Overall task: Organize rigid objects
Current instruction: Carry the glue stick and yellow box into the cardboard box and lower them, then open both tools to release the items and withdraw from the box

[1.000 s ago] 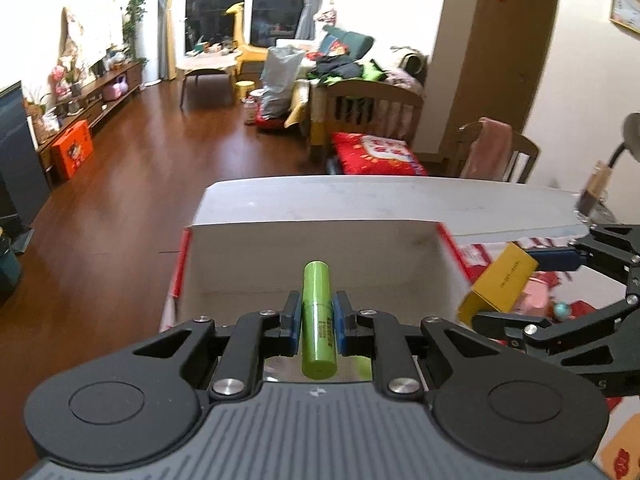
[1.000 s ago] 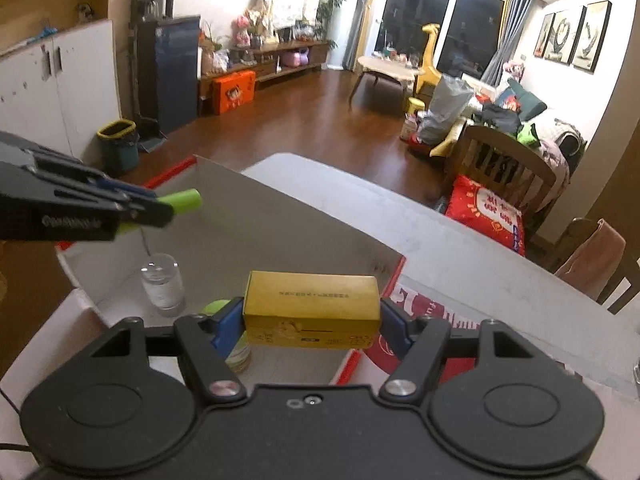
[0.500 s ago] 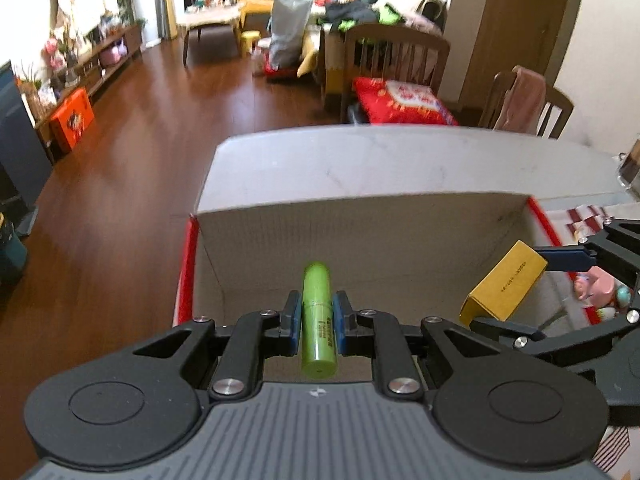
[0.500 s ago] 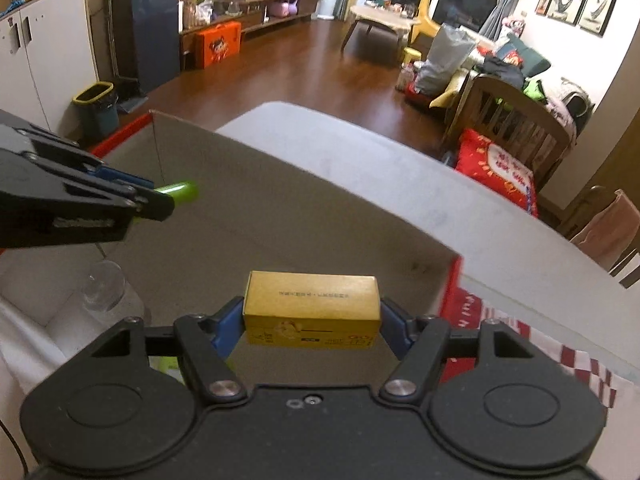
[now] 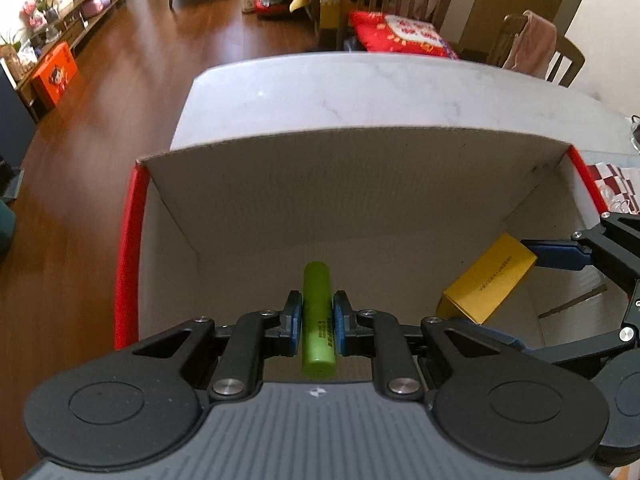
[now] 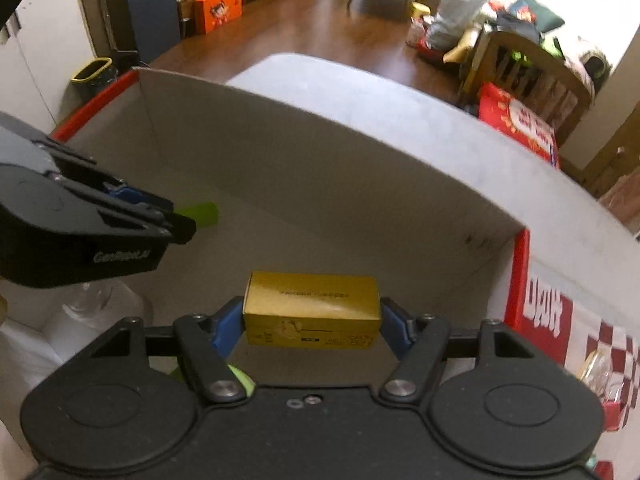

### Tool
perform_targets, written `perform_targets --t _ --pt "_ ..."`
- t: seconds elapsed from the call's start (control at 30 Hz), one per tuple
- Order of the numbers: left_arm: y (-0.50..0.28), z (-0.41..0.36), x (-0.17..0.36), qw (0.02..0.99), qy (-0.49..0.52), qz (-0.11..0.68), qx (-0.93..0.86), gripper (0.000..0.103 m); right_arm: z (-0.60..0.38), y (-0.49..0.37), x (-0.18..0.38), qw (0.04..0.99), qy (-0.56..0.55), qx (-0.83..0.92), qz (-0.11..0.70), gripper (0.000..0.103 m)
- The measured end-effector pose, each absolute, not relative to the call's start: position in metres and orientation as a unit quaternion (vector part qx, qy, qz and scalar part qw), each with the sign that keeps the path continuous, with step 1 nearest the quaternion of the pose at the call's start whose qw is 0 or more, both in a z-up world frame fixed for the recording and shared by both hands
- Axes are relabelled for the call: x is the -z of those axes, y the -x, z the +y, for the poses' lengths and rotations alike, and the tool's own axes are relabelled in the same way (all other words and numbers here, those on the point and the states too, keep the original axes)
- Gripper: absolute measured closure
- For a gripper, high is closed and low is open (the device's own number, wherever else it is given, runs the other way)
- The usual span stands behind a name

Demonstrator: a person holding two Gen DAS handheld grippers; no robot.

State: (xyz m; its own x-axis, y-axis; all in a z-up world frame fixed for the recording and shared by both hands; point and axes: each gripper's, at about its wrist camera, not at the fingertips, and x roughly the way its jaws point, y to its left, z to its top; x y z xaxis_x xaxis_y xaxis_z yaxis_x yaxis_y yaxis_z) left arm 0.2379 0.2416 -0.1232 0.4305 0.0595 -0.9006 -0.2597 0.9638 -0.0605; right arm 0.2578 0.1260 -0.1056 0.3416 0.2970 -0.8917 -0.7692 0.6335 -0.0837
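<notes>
Lower centre of the left wrist view: left gripper clenched on the green tube, fingers pinching it about mid-length, tube pointing forward over the box floor. Tube looks like rigid plastic, light, smooth and round, so it could roll or twist in the pads; the mid-body grip looks right. At right of that frame, yellow carton hangs tilted inside the box, held by the right gripper.

Right wrist view: at left, the green tube tip pokes out past the left gripper; a clear glass sits below it at lower left, fragile, keep clear. Centre: right gripper grasps the yellow carton across its short ends, carton level. Thin card, light, probably crushable; end grip is fine with modest squeeze. Box rests on the pale surface.
</notes>
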Motion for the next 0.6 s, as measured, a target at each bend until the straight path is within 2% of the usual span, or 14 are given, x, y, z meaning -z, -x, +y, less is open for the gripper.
perform_targets --t 0.23,0.6 --pt "-0.241 0.245 0.133 0.819 0.107 0.555 -0.101 0.087 0.126 -0.256 0.102 0.778 0.252 -0.337 0.466 0.034" --pt "-0.236 0.248 0.125 0.821 0.118 0.547 -0.112 0.087 0.108 -0.256 0.076 0.787 0.219 -0.353 0.455 0.032"
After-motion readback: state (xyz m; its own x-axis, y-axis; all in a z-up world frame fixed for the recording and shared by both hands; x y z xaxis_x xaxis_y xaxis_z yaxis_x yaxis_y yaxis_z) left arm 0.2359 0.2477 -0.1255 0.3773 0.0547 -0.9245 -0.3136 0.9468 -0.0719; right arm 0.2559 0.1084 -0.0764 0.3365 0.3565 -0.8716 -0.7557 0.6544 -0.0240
